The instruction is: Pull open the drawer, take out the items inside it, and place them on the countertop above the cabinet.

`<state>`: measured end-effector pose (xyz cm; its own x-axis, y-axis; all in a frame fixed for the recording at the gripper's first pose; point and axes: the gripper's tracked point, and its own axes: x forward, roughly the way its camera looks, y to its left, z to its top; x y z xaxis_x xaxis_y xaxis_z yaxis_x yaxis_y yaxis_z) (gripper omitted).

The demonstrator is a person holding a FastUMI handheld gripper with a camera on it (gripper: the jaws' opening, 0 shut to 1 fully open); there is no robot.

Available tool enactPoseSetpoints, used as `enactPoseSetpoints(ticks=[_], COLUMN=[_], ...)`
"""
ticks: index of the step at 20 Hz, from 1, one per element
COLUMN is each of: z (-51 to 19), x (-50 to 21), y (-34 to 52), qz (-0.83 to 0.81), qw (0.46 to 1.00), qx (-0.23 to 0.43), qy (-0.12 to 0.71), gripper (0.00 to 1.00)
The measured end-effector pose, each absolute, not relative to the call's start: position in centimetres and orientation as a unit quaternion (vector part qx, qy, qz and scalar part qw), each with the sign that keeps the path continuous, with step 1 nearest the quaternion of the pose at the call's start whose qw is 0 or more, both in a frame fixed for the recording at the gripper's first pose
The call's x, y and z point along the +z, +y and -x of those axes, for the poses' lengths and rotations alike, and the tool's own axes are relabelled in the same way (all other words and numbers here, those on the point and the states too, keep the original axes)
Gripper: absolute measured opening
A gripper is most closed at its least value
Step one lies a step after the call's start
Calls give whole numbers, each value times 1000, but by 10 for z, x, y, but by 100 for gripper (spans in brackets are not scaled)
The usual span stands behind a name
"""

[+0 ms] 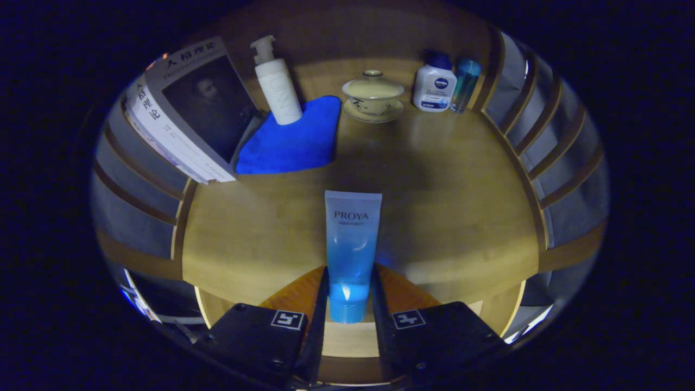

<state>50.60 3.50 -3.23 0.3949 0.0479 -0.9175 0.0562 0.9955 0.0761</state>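
Here, claw view: wooden table (450, 217) between slatted side rails (548, 136), dim booth. Claw (348, 304) clenched on blue tube (352, 244), both fingers pressing its cap end, tube above table front. Beyond: one book (190, 114), one blue cloth (296, 141), one pump bottle (277, 81) on cloth, one lidded cup (373, 95), two small bottles (434, 84).

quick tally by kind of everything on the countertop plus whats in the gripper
Tube, between the gripper's shut fingers: 1
Bottles: 3 (pump bottle, white bottle, teal bottle)
Lidded teacup: 1
Blue cloth: 1
Books: 1 stack
Total: 7
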Motion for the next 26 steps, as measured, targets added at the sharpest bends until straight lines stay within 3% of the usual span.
enactPoseSetpoints(ticks=[10, 15, 22, 26], z=[-506, -486, -422, -379], x=[-23, 0, 33, 56], y=[24, 36, 62, 73], qz=[-40, -42, -23, -31], qw=[845, 861, 903, 936], qx=[-24, -2, 39, 47], qy=[532, 506, 428, 348], gripper=[53, 61, 62, 78])
